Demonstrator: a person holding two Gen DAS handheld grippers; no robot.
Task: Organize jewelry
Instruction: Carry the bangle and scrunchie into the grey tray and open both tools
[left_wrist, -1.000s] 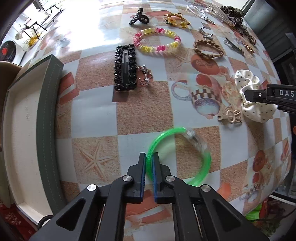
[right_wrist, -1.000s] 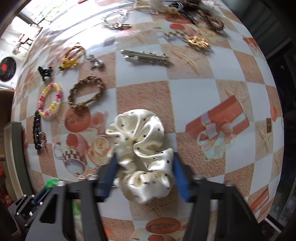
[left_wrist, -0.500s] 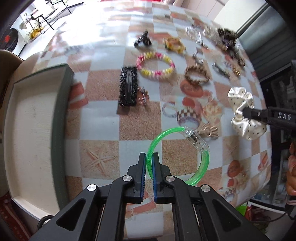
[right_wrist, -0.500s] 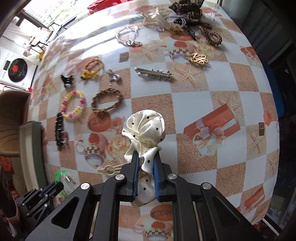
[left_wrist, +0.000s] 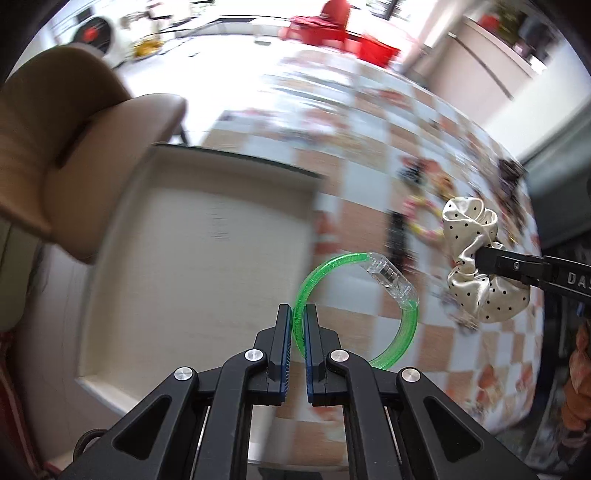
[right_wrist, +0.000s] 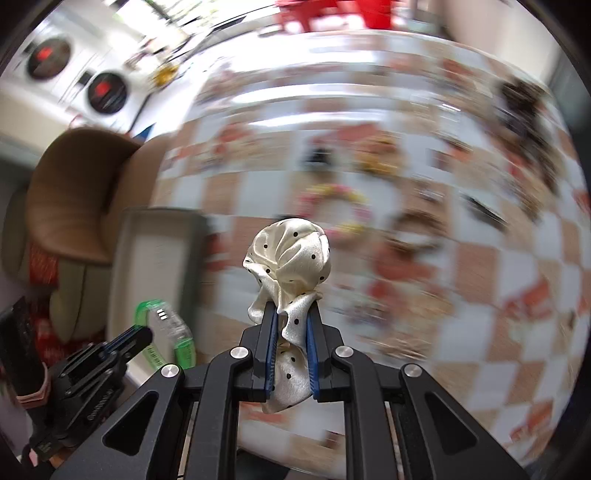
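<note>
My left gripper (left_wrist: 298, 313) is shut on a green plastic bangle (left_wrist: 402, 332) with a clear clasp and holds it in the air at the right edge of the cream-lined tray (left_wrist: 207, 258). My right gripper (right_wrist: 291, 314) is shut on a cream scrunchie with black dots (right_wrist: 291, 254) and holds it above the table; it also shows in the left wrist view (left_wrist: 480, 266). The bangle (right_wrist: 162, 325) and the tray (right_wrist: 155, 266) show at the lower left of the right wrist view.
The checked tablecloth (left_wrist: 369, 155) carries several blurred pieces of jewelry, among them a pink and yellow bead bracelet (right_wrist: 336, 210). A brown chair (left_wrist: 74, 155) stands left of the tray, beyond the table's edge.
Both grippers have lifted and swung left toward the tray with their items. The tray now fills the middle of the left wrist view. The scene is motion-blurred.
</note>
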